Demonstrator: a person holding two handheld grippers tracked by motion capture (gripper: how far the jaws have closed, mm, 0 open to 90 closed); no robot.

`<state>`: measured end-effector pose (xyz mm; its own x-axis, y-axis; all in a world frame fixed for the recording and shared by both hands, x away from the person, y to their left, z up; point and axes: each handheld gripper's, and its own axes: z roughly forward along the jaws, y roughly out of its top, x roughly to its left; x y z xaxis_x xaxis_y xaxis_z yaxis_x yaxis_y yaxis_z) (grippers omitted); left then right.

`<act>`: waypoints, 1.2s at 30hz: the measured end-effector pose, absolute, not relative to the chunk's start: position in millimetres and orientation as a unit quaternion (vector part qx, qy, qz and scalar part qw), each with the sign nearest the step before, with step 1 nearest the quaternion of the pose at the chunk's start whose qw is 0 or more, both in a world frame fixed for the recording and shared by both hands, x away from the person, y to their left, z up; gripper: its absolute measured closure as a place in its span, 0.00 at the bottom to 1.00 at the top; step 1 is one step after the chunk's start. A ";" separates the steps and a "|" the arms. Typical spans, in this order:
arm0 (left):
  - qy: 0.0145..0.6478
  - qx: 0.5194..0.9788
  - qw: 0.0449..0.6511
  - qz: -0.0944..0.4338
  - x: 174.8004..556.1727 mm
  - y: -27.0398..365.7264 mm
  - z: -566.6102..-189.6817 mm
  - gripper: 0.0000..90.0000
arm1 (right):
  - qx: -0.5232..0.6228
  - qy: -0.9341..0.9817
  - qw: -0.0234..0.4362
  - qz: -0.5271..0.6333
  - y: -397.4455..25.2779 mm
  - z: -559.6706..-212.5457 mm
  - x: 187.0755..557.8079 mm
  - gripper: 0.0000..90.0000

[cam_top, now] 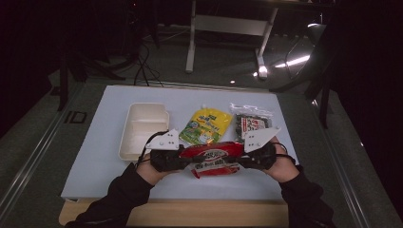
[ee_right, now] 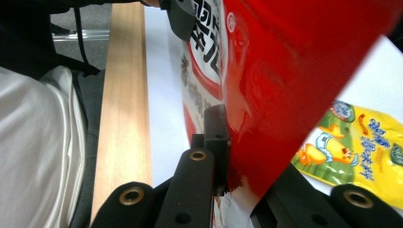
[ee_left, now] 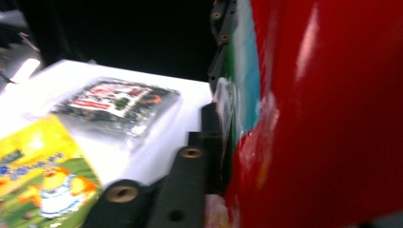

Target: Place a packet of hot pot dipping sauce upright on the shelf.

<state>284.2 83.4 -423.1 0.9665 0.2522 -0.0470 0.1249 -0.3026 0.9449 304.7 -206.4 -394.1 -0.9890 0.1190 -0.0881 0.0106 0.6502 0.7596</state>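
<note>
Red packet point(cam_top: 212, 158) sits low in the frame's centre, seemingly lifted off the white worktop point(cam_top: 95, 161), with left tongs point(cam_top: 183, 159) clamped on its left end and right tongs point(cam_top: 242, 161) on its right. Above it lie a yellow pouch point(cam_top: 206, 124), a dark packet point(cam_top: 251, 122) and, left, a white tray point(cam_top: 142, 129).

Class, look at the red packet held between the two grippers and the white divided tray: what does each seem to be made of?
Red packet: probably glossy plastic film; bright highlights and creases show on it. White divided tray: looks like matte moulded plastic or foam, smooth and uniform; which one is unclear.
</note>
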 end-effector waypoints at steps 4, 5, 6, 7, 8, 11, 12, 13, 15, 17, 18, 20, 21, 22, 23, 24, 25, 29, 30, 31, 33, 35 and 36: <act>0.135 0.797 0.585 0.064 283.5 89.4 -425.9 0.77 | 0.038 0.900 0.072 0.428 -211.0 -388.2 305.2 1.00; 0.141 0.795 0.586 0.068 283.2 91.1 -427.2 0.72 | 0.040 0.898 0.074 0.431 -213.0 -386.8 306.1 1.00; 0.146 0.792 0.588 0.072 282.5 93.0 -428.6 0.65 | 0.044 0.897 0.075 0.433 -215.3 -385.4 307.2 1.00; 0.153 0.791 0.588 0.075 282.2 94.9 -430.1 0.60 | 0.047 0.896 0.078 0.434 -217.1 -384.0 307.9 1.00; 0.155 0.791 0.588 0.071 281.9 96.8 -431.7 0.56 | 0.049 0.895 0.082 0.435 -218.7 -382.4 308.7 1.00; 0.165 0.789 0.587 0.075 279.0 101.8 -436.7 0.44 | 0.055 0.891 0.090 0.442 -223.5 -376.6 311.0 1.00; 0.167 0.788 0.589 0.071 278.5 102.8 -437.9 0.41 | 0.058 0.889 0.093 0.445 -225.5 -374.0 312.1 1.00; 0.166 0.787 0.591 0.066 278.0 104.2 -439.3 0.36 | 0.060 0.887 0.098 0.447 -226.6 -372.4 312.5 1.00; 0.173 0.783 0.594 0.065 276.1 105.6 -441.2 0.26 | 0.063 0.884 0.102 0.452 -229.4 -368.4 314.0 1.00; 0.181 0.775 0.603 0.054 275.4 106.7 -443.1 0.22 | 0.067 0.881 0.104 0.456 -231.5 -364.4 316.2 1.00; 0.182 0.776 0.601 0.059 274.5 106.2 -444.2 0.18 | 0.068 0.879 0.106 0.460 -232.5 -362.5 317.8 1.00; 0.186 0.775 0.599 0.077 270.7 104.6 -447.3 0.16 | 0.075 0.876 0.106 0.465 -233.7 -359.0 321.4 1.00; 0.186 0.771 0.604 0.072 268.9 103.9 -449.6 0.14 | 0.077 0.873 0.108 0.469 -233.8 -357.5 323.4 1.00; 0.188 0.774 0.601 0.068 267.5 102.5 -451.6 0.09 | 0.080 0.871 0.109 0.472 -233.7 -356.0 325.2 1.00; 0.187 0.778 0.596 0.067 265.8 101.0 -453.4 0.07 | 0.080 0.870 0.110 0.474 -233.1 -354.7 326.9 1.00; 0.184 0.781 0.592 0.069 263.6 100.0 -455.5 0.05 | 0.082 0.869 0.115 0.475 -232.1 -353.4 328.4 1.00; 0.183 0.784 0.589 0.070 261.9 99.0 -457.7 0.04 | 0.084 0.868 0.116 0.475 -231.0 -352.3 330.4 1.00; 0.179 0.792 0.580 0.065 257.5 95.3 -467.1 0.04 | 0.088 0.865 0.120 0.478 -224.0 -349.8 338.8 1.00; 0.178 0.794 0.578 0.063 256.7 94.1 -469.1 0.04 | 0.089 0.864 0.119 0.480 -221.7 -349.4 341.1 1.00; 0.177 0.795 0.577 0.061 256.0 93.2 -471.2 0.04 | 0.089 0.864 0.118 0.481 -219.2 -349.0 343.4 1.00; 0.175 0.796 0.577 0.060 254.7 91.9 -475.2 0.04 | 0.089 0.865 0.118 0.480 -213.8 -348.1 347.7 1.00; 0.173 0.796 0.577 0.062 253.2 91.0 -479.5 0.04 | 0.088 0.865 0.119 0.479 -207.7 -347.5 351.5 1.00; 0.170 0.796 0.577 0.063 252.4 90.8 -481.7 0.04 | 0.088 0.866 0.117 0.478 -204.7 -347.1 353.4 1.00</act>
<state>252.4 90.8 -481.7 0.9341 0.3438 -0.0963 0.1983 -0.2751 0.9408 353.4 -204.7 -347.1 -0.9569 0.2647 -0.1193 0.0400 0.5271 0.8488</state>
